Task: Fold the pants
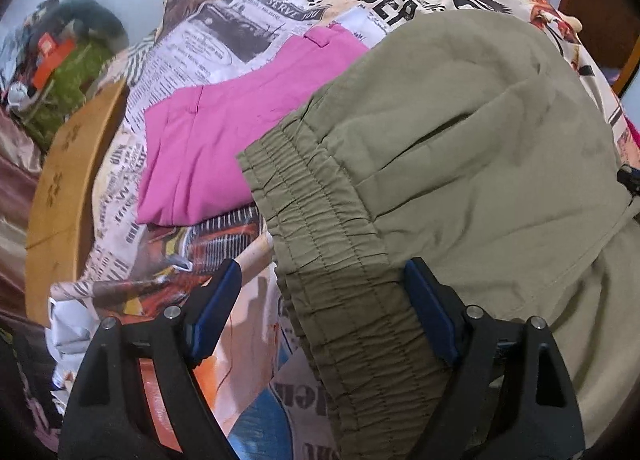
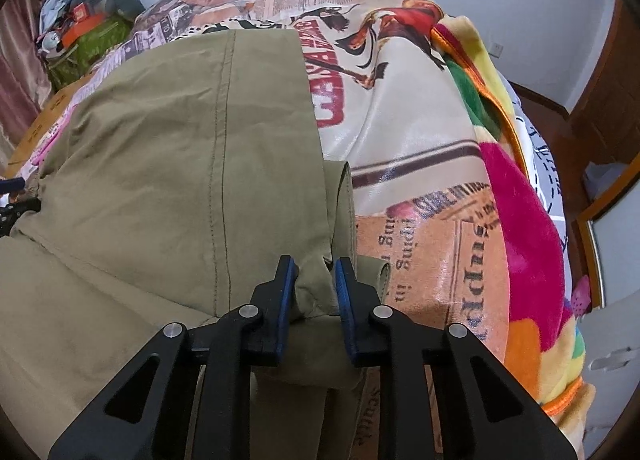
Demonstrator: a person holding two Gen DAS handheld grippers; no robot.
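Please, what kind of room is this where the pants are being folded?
Most likely a bedroom at home. The olive pants lie on a bed under a newspaper-print cover, with a colourful fleece blanket beside it, folded pink pants nearby, and a wooden door frame behind.

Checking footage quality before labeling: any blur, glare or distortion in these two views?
Left wrist view: fisheye bends the olive-green cotton pants, and the left-edge clutter is blurred. Right wrist view: sharper, with glare on the glossy newspaper-print bed cover and dark vignetted corners.

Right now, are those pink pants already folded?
Folded: the pink pants lie as a compact flat rectangle on the printed bedspread, waistband at one end.
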